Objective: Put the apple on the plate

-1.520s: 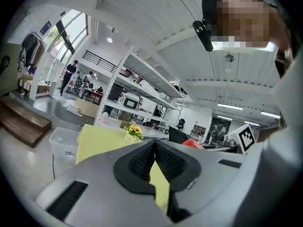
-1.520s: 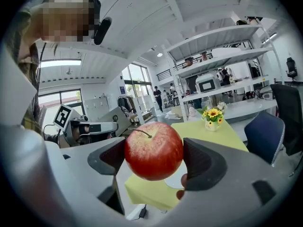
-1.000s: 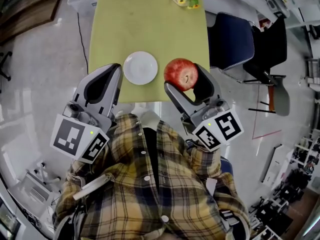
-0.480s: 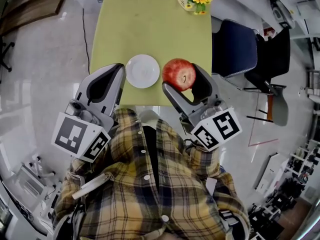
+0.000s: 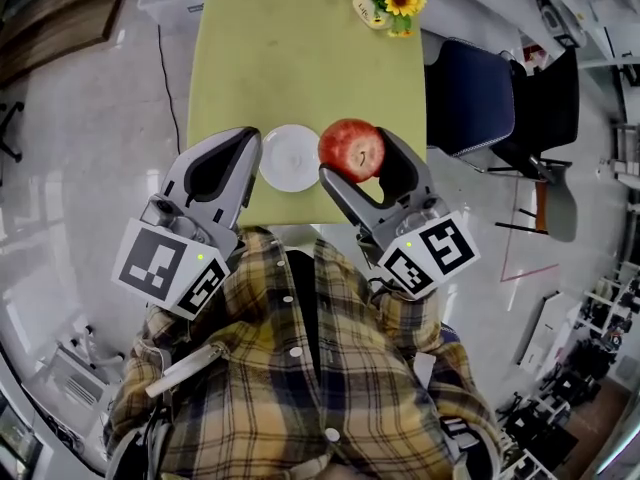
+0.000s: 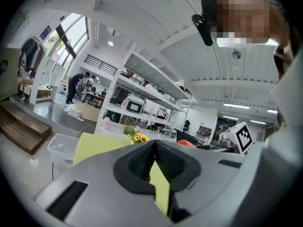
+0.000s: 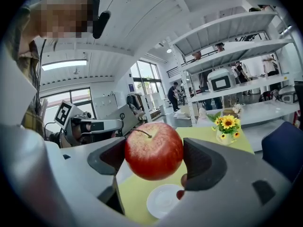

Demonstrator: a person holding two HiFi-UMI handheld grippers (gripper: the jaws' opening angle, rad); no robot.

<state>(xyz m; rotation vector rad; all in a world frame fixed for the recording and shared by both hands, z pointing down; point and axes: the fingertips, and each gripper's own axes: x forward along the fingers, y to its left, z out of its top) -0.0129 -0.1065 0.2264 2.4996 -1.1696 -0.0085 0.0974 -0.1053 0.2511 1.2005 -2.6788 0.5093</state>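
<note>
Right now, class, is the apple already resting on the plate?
No, the apple is clamped between the right gripper's jaws, clear of the bare white plate.

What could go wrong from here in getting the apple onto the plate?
1. The apple is round and the plate is small and near the table's front edge. Released off-centre, it may roll off both.
2. The right gripper pinches the apple only at its sides, so it could slip.
3. The shut left gripper sits close to the plate's rim and might nudge it.
</note>
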